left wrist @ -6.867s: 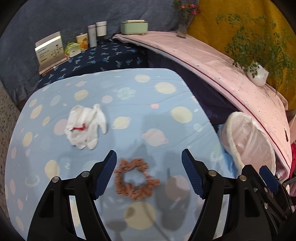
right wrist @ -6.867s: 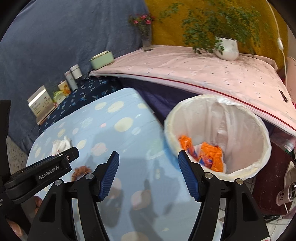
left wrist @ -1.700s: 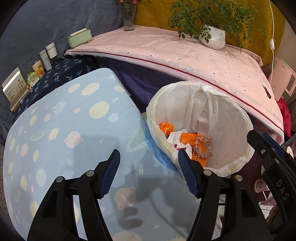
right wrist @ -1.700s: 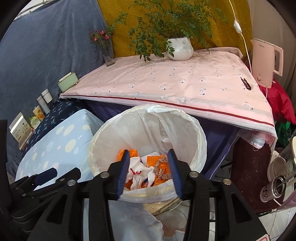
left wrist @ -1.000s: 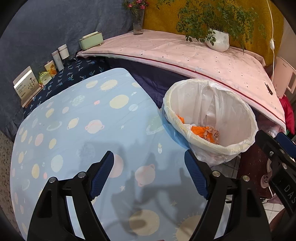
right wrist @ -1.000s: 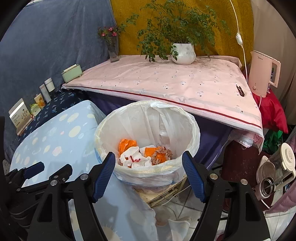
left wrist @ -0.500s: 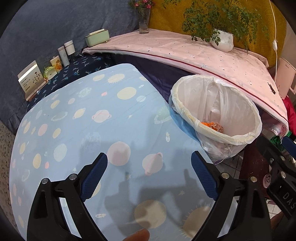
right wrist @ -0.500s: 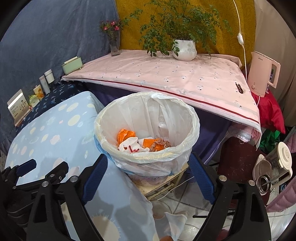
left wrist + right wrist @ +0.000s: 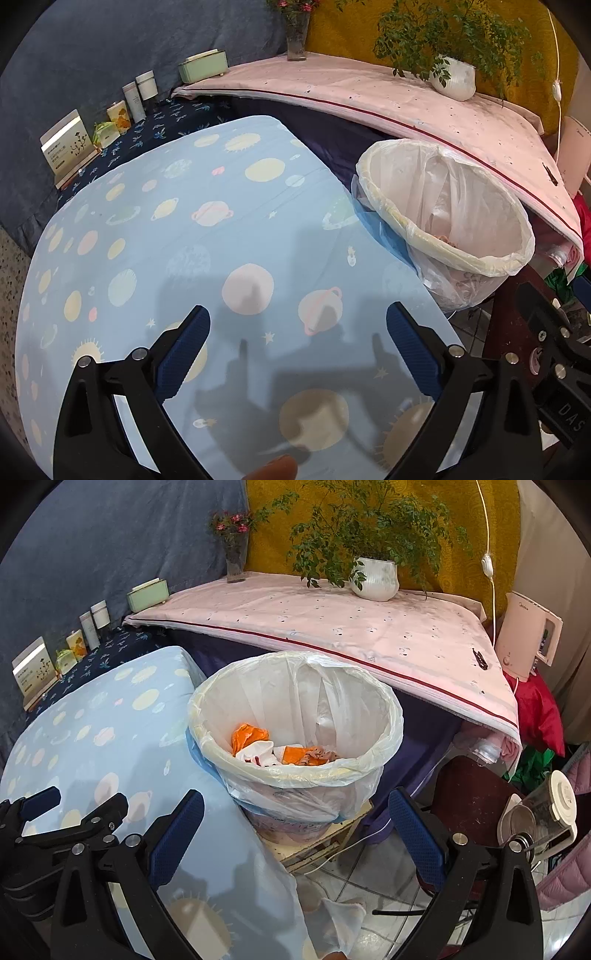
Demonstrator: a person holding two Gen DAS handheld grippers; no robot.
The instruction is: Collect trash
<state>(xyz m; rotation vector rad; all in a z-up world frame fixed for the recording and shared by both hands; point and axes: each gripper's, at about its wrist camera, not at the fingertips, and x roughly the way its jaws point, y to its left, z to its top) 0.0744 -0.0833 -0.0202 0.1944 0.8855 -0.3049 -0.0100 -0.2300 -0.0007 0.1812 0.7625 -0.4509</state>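
Step judged: final sweep of table (image 9: 192, 258) for leftovers; none visible on cloth. Advise scanning edges before finishing.
Trash (image 9: 284, 751) sits in bin (image 9: 295, 775), at 12 o'clock in right view.
Left gripper (image 9: 297, 326): jaws wide apart, empty, over table.
Right gripper (image 9: 295, 814): jaws wide apart, empty, touching nothing.

From the left wrist the trash bin (image 9: 458, 254) near rim hides nearly all its contents; a fingertip (image 9: 273, 470) is cut by the bottom edge; print on the far-left card (image 9: 68, 144) is too small to read
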